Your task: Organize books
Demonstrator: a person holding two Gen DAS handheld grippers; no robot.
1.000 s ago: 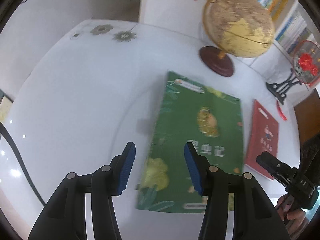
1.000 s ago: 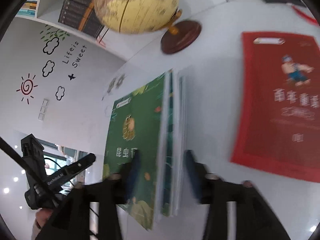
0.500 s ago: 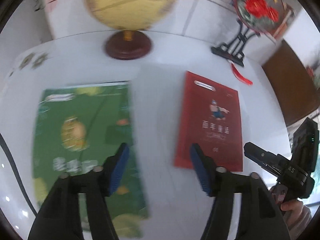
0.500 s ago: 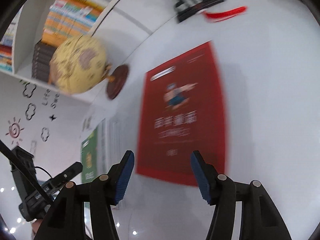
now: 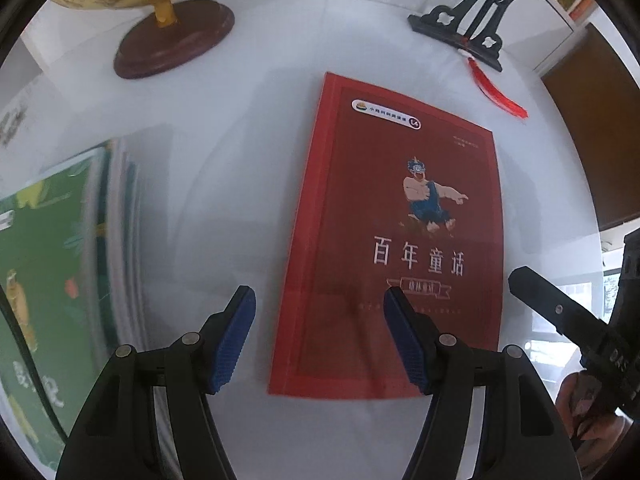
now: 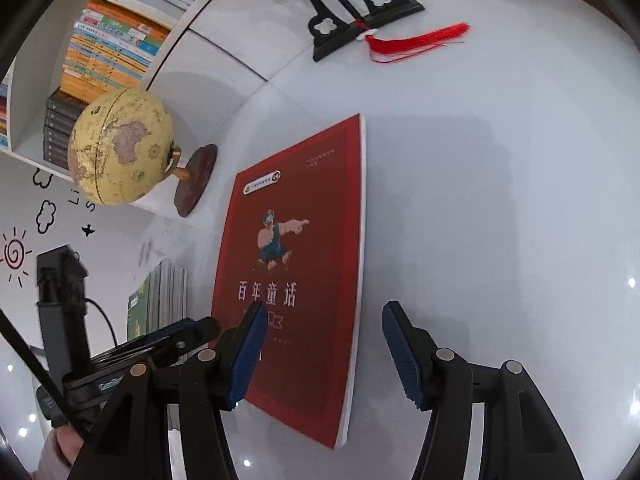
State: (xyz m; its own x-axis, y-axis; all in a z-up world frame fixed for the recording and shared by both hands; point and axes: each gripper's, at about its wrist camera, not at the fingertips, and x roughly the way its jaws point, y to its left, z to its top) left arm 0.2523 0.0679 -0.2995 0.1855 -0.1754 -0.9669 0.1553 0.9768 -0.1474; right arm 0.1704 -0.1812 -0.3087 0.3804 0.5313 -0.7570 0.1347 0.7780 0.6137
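We see, from the left wrist view, the green book stack (image 5: 48,280) lying flat on the white table (image 5: 224,168), well out to the left of the left gripper (image 5: 318,334); its cover lettering is too blurred for us to read. The red book (image 5: 396,240) lies flat ahead of the jaws, its long axis running away from us and leaning slightly rightward, top edge towards the black ornamental stand (image 5: 468,24). Its title reads 百年童话, under a pointing cartoon figure; the white badge near the top is too small to read. The left gripper's jaws stand about half open and grip nothing: the book's spine edge lies in the gap between them, the right pad over the cover's lower part, the left pad over bare table. Whether a pad touches the cover, we cannot tell.

From the right wrist view, the globe (image 6: 120,152) sits far left of the right gripper (image 6: 322,354), and "S" is legible on the wall. The same red book's page edge runs up between these jaws, also about half open, holding nothing
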